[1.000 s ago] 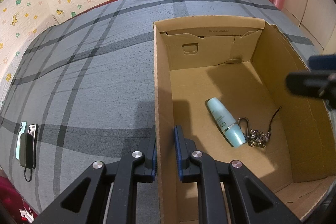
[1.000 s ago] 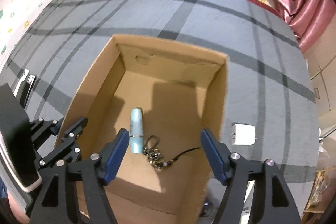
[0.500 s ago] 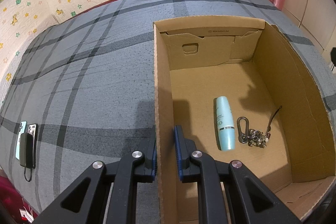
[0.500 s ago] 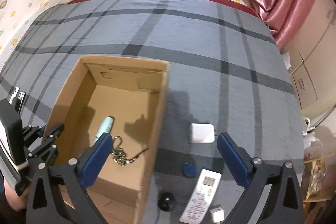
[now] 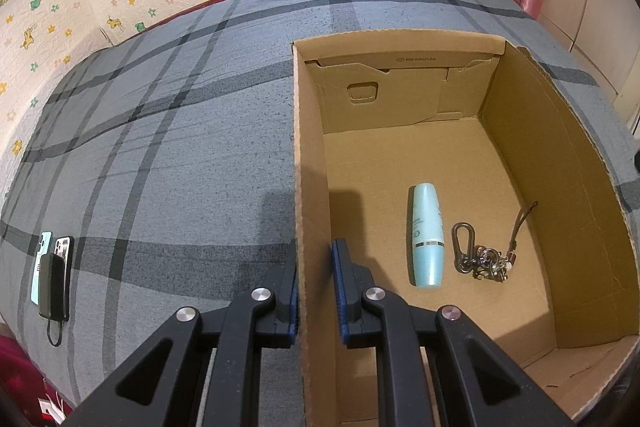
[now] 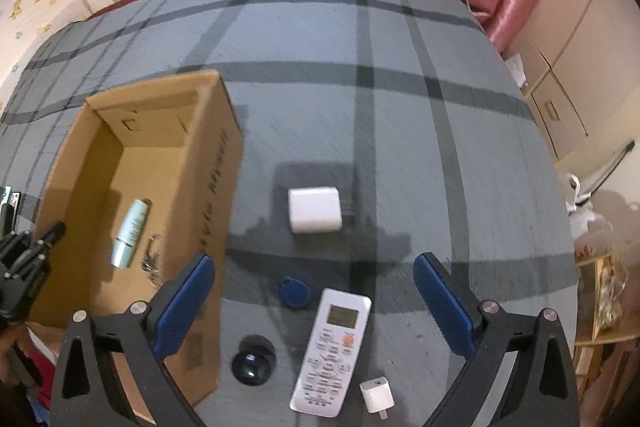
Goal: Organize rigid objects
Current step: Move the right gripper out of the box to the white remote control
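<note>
Swung away from the cardboard box (image 6: pixel 208 163), the right gripper (image 6: pixel 314 301) now hangs over the grey plaid bedspread (image 6: pixel 400 131), jaws spread wide and empty, where a second ago it was above the box's interior. Below it lie a white remote control (image 6: pixel 332 351), a blue tag (image 6: pixel 294 291), a black round object (image 6: pixel 253 365), a small white plug (image 6: pixel 376 395) and, farther off, a white charger block (image 6: pixel 315 209). The left gripper (image 5: pixel 316 293) has not moved, clamped tight on the box's left wall (image 5: pixel 308 227). Inside, the teal tube (image 5: pixel 426 235) now lies straighter beside the keyring (image 5: pixel 486 255).
</note>
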A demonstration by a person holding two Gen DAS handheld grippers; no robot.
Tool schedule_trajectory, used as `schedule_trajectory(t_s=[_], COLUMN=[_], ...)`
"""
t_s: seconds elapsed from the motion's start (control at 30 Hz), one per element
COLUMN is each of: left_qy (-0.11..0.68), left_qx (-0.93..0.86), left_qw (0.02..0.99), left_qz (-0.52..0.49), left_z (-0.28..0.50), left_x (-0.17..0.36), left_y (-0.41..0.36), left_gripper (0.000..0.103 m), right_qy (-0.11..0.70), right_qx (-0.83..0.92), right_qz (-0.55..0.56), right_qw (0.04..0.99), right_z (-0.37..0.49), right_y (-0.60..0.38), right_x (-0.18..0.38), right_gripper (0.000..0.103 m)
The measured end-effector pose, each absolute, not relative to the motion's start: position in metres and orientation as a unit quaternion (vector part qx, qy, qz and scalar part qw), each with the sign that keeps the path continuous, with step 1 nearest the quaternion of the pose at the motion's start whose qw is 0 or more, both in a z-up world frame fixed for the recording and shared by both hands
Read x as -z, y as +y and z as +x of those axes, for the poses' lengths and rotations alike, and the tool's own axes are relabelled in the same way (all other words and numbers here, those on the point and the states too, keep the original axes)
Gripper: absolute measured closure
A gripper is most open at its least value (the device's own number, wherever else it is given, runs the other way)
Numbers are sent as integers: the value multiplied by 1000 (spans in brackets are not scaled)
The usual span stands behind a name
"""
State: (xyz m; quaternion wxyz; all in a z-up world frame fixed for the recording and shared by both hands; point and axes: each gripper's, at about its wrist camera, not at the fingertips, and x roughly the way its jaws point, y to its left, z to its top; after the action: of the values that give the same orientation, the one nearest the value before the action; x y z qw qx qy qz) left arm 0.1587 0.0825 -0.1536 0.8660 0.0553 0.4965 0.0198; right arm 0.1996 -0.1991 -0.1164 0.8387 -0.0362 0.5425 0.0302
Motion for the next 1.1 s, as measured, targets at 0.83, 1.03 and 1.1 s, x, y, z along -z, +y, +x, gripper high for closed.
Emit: schedule_trajectory(t_s=[0.83,1.03,1.1], left_qy=[496,497,496], left_qx=[-21,-21,-22], left_qw=[866,866,866], left_qz=[60,59,61], left_z=[159,159,159], left_x=[155,155,155], left_y=[82,82,81], left_gripper=[88,88,88], right_qy=[622,631,630], right_qx=[16,23,23], right_qz=[0,-4,-5], right_qw=[783,776,776], right_z=[169,162,159], right_y=[-237,-237,-239], right_x=[229,245,248], right_gripper=[2,2,2])
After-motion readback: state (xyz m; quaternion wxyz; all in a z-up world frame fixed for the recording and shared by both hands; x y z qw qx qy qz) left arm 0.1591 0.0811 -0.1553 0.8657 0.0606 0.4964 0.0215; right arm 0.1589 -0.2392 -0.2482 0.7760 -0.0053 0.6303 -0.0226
